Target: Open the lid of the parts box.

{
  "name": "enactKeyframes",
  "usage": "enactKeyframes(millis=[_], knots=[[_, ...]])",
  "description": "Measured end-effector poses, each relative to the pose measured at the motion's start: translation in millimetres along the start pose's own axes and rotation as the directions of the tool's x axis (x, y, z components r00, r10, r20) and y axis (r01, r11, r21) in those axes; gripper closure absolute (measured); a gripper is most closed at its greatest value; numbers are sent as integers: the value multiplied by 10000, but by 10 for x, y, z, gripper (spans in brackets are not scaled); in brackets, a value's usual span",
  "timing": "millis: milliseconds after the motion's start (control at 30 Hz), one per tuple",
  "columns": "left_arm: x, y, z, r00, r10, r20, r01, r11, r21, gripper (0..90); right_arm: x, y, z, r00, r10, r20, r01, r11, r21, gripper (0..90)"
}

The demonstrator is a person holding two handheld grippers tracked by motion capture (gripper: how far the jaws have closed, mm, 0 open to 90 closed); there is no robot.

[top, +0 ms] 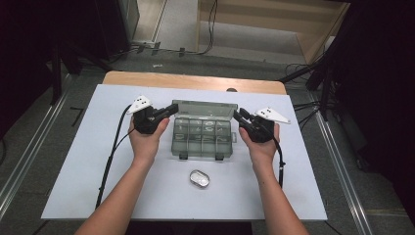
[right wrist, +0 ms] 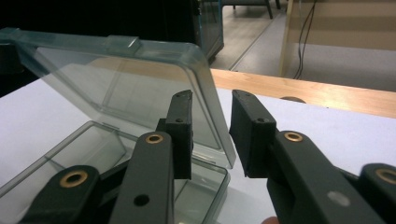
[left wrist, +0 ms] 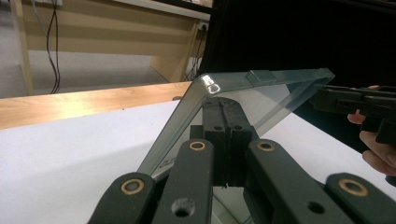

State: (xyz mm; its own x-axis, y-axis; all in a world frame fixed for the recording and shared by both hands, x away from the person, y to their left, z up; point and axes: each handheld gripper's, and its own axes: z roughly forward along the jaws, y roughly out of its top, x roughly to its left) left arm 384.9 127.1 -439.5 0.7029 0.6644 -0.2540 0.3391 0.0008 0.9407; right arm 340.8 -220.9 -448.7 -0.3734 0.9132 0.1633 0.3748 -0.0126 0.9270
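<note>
A white-topped table with a bare wooden far edge stands on a grey floor, with dark surroundings to either side.

At its middle sits a smoky-grey clear plastic compartment box, its hinged transparent lid raised and leaning toward the far edge. The left gripper has its jaws pressed together on the lid's left corner (the closed black pads show through the plastic). The right gripper has its jaws apart, straddling the lid's right edge with one inside the lid and one outside; whether either touches cannot be told. A small oval clear container lies near the box, on the person's side.
</note>
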Motion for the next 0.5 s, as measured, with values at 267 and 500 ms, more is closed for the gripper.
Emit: enactKeyframes(millis=[267, 500], knots=[[15, -23, 70, 10000, -85, 31, 85, 9999, -65, 895, -9, 34, 76, 9989, 454, -99, -454, 9990, 8, 716], [16, -6, 67, 10000, 57, -14, -57, 9999, 113, 894, 9, 77, 112, 9976, 630, 295, -628, 9980, -98, 740]])
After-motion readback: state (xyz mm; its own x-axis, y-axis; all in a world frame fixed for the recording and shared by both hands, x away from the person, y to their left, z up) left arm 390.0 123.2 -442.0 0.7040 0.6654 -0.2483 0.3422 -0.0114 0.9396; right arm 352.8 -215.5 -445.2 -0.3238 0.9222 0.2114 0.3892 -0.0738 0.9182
